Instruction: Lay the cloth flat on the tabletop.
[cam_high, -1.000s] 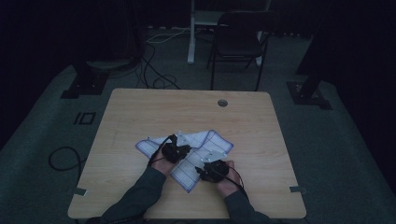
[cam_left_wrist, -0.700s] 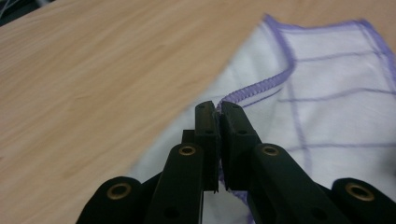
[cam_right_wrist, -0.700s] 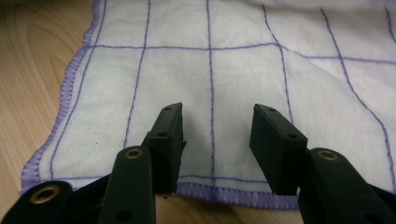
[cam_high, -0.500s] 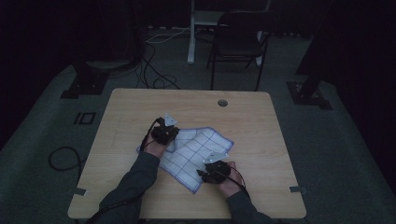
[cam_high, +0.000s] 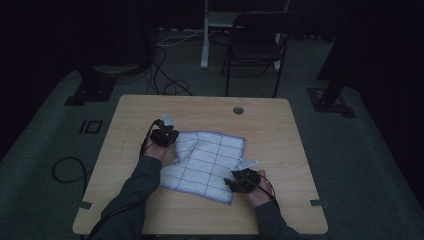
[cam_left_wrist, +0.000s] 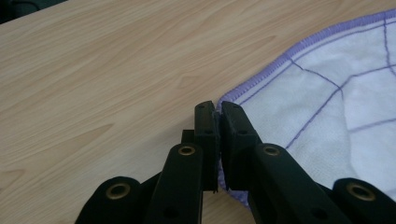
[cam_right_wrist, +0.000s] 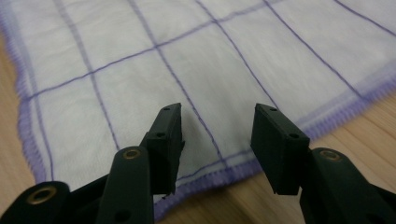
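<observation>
Change: a second ago the cloth (cam_high: 205, 164) lay bunched between the two hands at mid-frame in the high view; now it lies spread nearly flat, and the left tool (cam_high: 164, 134) has gone toward the upper left with one corner.
Right tool (cam_high: 239, 180): lower right of the cloth in the high view; it has drawn a little toward the bottom of the frame, jaws apart and pressing on nothing, above the cloth's hem.
Left tool, state: jaws clamped on the cloth's corner, seen in the left gripper view (cam_left_wrist: 218, 121).
Cloth: centre of the worktop (cam_high: 280, 130); white, soft woven fabric, thin purple grid lines, stitched purple hem, roughly square, one edge slightly rumpled.
Worktop: pale wood grain, smooth, rounded corners.
Tools: black, blocky flat pads (cam_right_wrist: 275, 140), brass rivets.
</observation>
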